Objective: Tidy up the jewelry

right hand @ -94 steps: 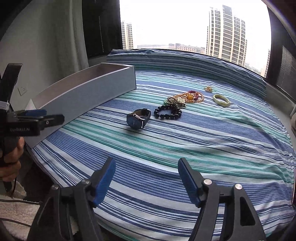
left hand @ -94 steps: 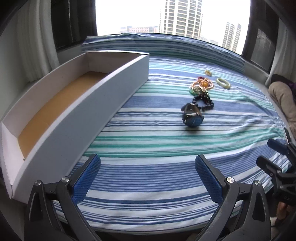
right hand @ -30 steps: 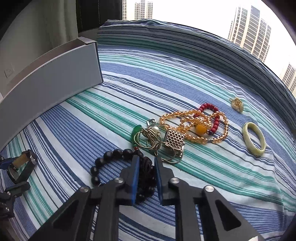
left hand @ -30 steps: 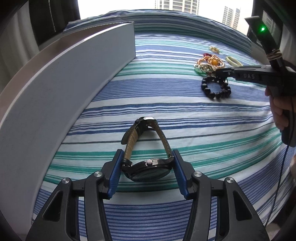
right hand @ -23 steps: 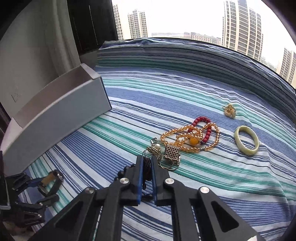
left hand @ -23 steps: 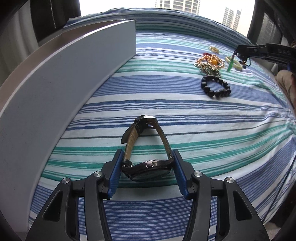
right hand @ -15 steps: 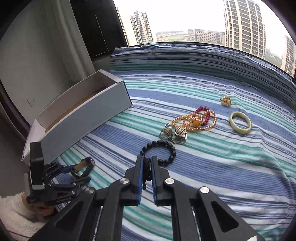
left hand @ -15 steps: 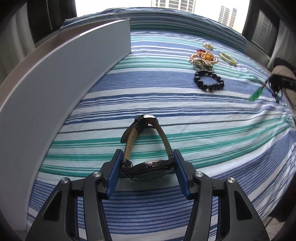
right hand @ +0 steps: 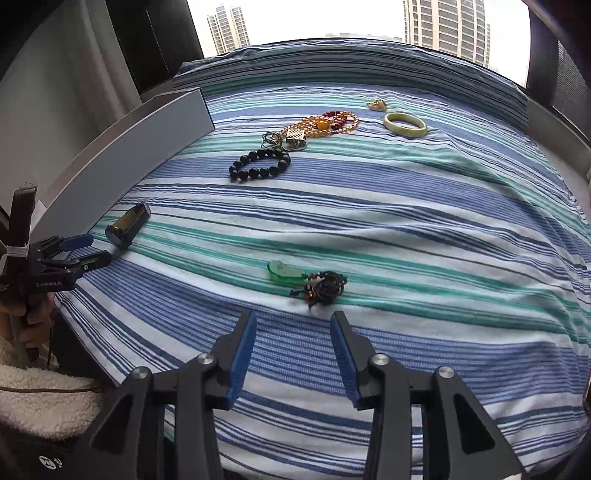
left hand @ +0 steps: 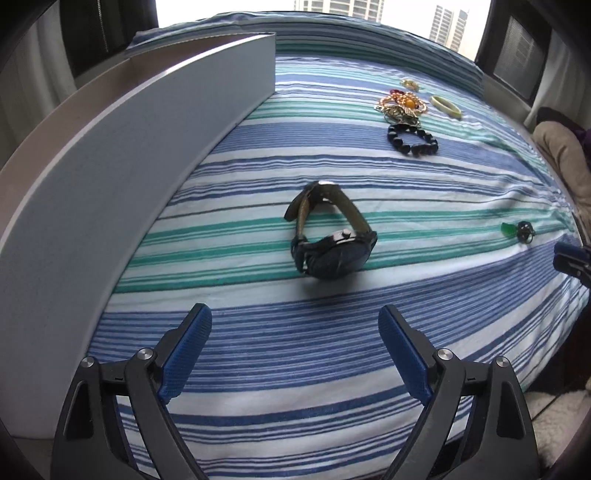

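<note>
Both tools gape wide, left tool (left hand: 295, 347) behind one watch (left hand: 330, 236), right tool (right hand: 293, 350) behind one green pendant (right hand: 282, 273); one black bead bracelet (right hand: 258, 164) beyond.

White lettering "GenRobot.AI" stands on the left hand-held gripper (right hand: 83, 251) body.

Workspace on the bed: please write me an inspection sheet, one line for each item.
Surface: striped sheet, a little wrinkled.
Job's things: watch near box; jade pendant with cord before right tool; black bead bracelet, amber necklace, pale bangle, gold charm farther back.
Clutter: nothing seen.
Grippers: left tool open, empty; right tool open, empty.
Cables: thin cord at left edge of right view.
Surroundings: window, towers, curtains.
</note>
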A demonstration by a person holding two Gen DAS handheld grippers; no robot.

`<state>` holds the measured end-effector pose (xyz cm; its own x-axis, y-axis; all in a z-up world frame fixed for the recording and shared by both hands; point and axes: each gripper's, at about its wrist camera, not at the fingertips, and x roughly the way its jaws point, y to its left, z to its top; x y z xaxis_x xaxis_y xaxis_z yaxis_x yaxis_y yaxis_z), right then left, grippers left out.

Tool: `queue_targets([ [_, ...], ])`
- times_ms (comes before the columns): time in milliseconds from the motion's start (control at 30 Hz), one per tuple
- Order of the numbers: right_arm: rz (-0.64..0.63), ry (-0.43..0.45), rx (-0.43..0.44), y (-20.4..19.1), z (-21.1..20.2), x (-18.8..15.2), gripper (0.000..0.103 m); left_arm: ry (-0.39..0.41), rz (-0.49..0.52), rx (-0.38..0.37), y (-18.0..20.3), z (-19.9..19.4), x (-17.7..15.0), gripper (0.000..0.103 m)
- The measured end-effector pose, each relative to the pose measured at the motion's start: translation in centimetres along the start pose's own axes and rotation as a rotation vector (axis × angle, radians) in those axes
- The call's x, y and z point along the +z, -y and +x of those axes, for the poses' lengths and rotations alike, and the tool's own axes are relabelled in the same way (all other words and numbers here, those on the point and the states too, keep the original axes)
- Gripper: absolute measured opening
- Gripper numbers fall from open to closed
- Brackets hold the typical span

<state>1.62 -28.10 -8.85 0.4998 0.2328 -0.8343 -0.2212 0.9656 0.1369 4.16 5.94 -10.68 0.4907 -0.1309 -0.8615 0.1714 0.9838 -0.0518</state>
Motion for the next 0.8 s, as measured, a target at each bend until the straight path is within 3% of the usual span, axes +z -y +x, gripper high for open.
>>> queue_targets([
  [167,0.032,0.007,0.029,0.0,0.1,-0.4,0.043,-0.011,-0.057,-0.034,-0.8,-0.1,-0.3,0.092],
  [400,0.019,0.021,0.060,-1.9,0.4,-0.5,0.043,-0.001,-0.016,-0.043,1.2,0.1,0.5,0.092],
  [567,0.040,0.030,0.029,-1.4,0.3,-0.9,0.043,-0.007,-0.022,-0.005,2.6,1.6,1.9,0.092],
  [667,0.063,0.037,-0.025,-0.2,0.6,-0.6,0.054,0.004,-0.003,0.051,3.6,2.9,2.9,0.092],
  [800,0.062,0.038,-0.066,1.2,1.9,0.4,0.054,0.011,0.017,0.091,4.5,4.0,3.6,0.092],
])
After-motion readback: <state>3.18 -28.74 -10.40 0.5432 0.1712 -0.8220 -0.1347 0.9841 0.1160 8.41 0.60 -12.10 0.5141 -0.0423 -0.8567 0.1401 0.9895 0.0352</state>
